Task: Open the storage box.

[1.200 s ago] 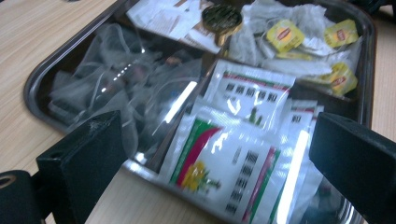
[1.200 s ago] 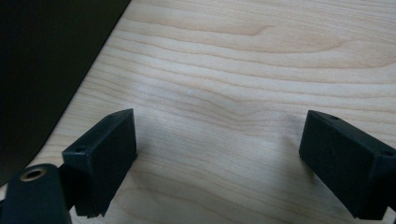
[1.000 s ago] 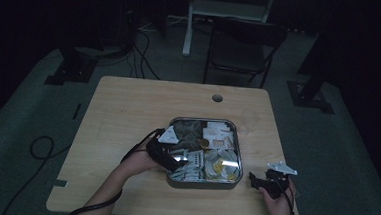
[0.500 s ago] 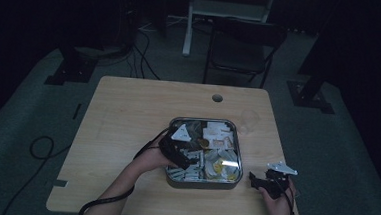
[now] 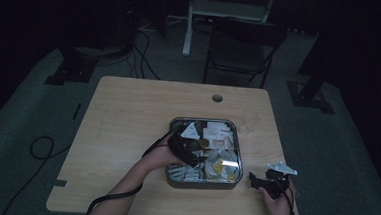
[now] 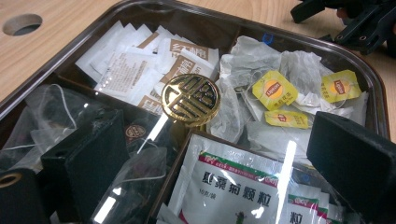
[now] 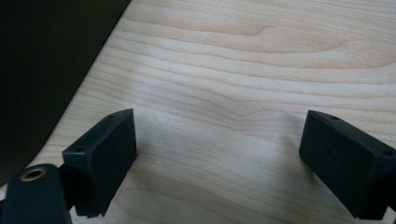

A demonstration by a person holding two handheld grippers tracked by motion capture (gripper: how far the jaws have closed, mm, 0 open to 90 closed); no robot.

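Now the left claw [image 6: 212, 158], jaws wide and empty, hovers over the tea box's clear lid; centre them on the gold knob [image 6: 191, 99], then close. Right claw [image 7: 219, 163] idles open above the bench [image 7: 261, 70].

A dim lab or studio: wooden table [image 5: 137, 119], folding chair [image 5: 242, 45], floor cables [image 5: 146, 59], stand bases [image 5: 63, 74].

I see a round hole [image 5: 217, 97] near the table's [image 5: 127, 128] far edge, a dark folding chair [image 5: 242, 45] on the floor beyond it, and cables [image 5: 41, 146] left.
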